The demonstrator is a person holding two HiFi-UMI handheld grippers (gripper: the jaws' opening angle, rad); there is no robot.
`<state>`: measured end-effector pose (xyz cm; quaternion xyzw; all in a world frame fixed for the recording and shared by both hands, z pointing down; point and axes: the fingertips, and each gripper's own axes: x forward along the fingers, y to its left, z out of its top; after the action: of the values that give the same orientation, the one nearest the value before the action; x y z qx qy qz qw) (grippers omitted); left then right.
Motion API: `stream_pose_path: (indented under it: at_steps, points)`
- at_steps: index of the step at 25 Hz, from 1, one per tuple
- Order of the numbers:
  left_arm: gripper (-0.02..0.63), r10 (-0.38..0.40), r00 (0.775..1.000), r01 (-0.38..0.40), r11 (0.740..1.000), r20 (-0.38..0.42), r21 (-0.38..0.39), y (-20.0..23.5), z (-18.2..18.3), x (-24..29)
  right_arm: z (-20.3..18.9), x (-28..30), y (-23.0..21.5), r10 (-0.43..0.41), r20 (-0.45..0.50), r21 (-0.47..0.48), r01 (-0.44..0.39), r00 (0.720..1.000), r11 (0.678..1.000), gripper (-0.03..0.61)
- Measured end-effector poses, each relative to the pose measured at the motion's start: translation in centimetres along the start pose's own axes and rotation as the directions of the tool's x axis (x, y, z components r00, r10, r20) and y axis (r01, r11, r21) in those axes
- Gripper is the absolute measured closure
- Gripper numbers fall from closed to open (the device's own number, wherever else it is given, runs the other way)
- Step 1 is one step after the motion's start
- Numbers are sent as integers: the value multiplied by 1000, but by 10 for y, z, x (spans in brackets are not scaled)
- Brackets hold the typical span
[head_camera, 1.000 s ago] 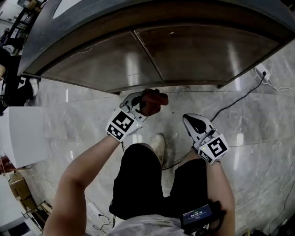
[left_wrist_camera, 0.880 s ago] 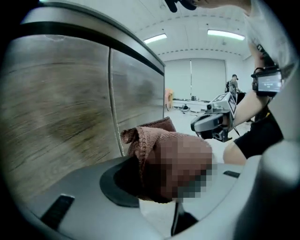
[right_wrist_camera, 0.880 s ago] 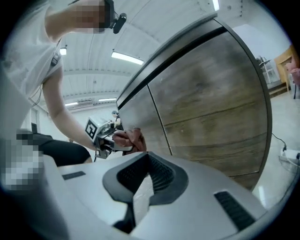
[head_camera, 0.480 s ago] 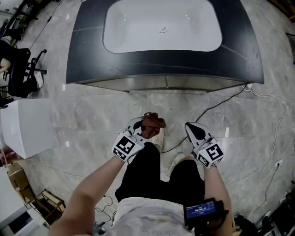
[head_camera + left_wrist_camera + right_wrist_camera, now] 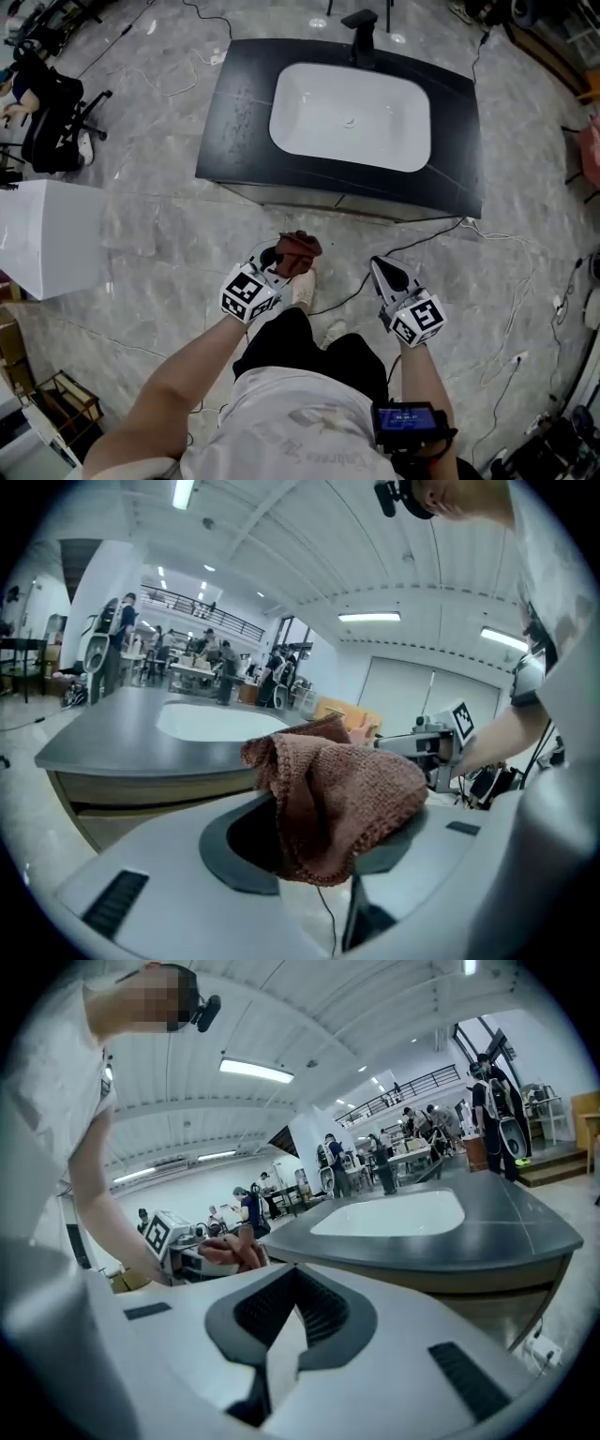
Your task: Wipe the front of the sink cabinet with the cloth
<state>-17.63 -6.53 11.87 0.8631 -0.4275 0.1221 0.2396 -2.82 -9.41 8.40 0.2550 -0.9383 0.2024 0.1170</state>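
The sink cabinet stands ahead of me, with a dark countertop (image 5: 244,122), a white basin (image 5: 352,117) and a black faucet (image 5: 361,33). Only a thin strip of its front (image 5: 328,199) shows in the head view. The left gripper view shows the cabinet front (image 5: 112,808) from low down. My left gripper (image 5: 277,260) is shut on a bunched brown knitted cloth (image 5: 298,247), which drapes over its jaws (image 5: 337,794). My right gripper (image 5: 382,270) is shut on nothing, its pads meeting at the tips (image 5: 295,1274). Both grippers hang over the floor, well short of the cabinet.
A white box (image 5: 47,234) stands on the marble floor at the left, with an office chair (image 5: 56,112) behind it. Black and white cables (image 5: 441,234) run across the floor by the cabinet's right corner. My shoes (image 5: 302,286) are below the grippers.
The view has pulled up and back: the cabinet front that filled the top of the frame is now far off. Both grippers stayed near my body, and the cloth is still in the left.
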Motion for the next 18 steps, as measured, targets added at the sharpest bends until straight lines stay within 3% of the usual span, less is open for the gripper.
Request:
stream_pose_path:
  at_steps: [5,10,14,18]
  points:
    - [460,3,999,-5,999,48,45,21,42,-55,41,13,52,-13,16,-5,13,1000,1000,566]
    - [460,-39,998,35,997,57,67,9,62,-87,67,4,88,-39,31,1,39,999,999,566]
    - [460,-38,997,32,996,75,77,22,85,-86,94,21,83,-26,58,-13,27,998,1000,566]
    - [460,-75,995,68,993,62,100,9,90,-67,98,7,73,-61,62,-13,62,996,998,566]
